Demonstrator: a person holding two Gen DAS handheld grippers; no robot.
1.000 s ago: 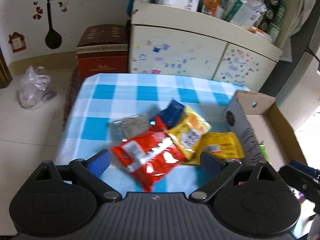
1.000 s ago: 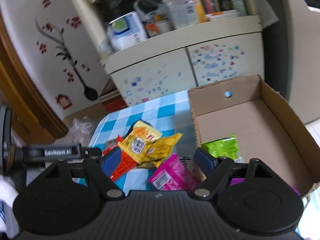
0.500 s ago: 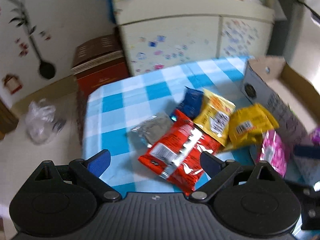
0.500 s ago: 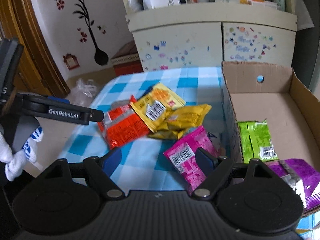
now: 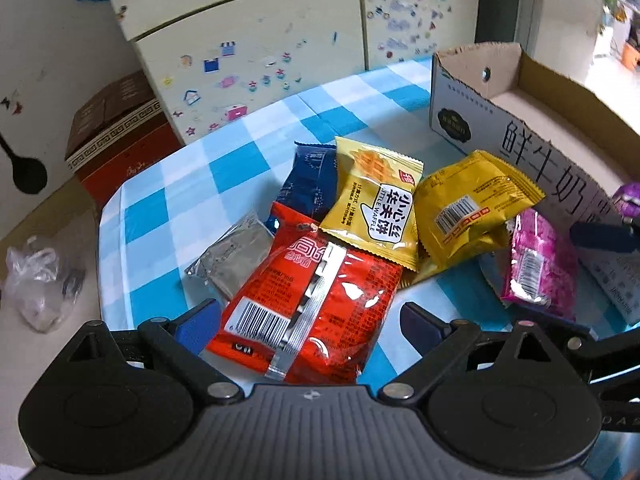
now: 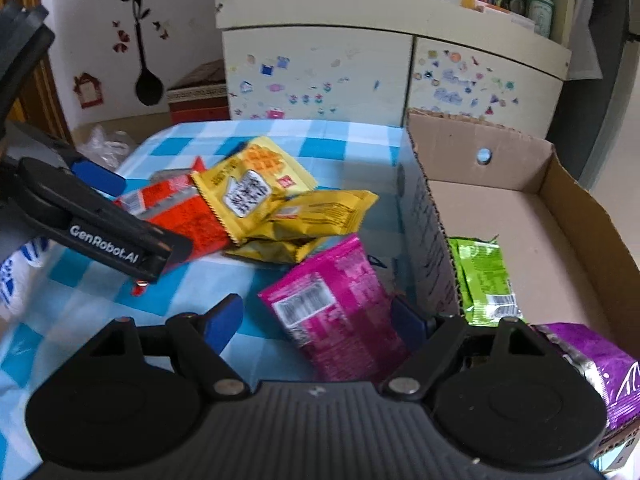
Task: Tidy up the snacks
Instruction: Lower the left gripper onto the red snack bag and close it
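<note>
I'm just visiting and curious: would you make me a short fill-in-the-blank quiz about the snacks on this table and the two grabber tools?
1. The left gripper has its jaws on either side of the ____ snack packet, not pressing it.
2. The right gripper straddles the ____ packet beside the cardboard box.
3. Inside the box lie a purple packet and a ____ one.
4. The tablecloth is checked in white and ____.

Missing words: red; pink; green; blue

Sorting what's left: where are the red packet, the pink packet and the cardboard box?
red packet (image 5: 320, 304), left wrist view, its middle.
pink packet (image 6: 336, 304), right wrist view, its middle.
cardboard box (image 6: 516, 160), right wrist view, far inner wall.
</note>
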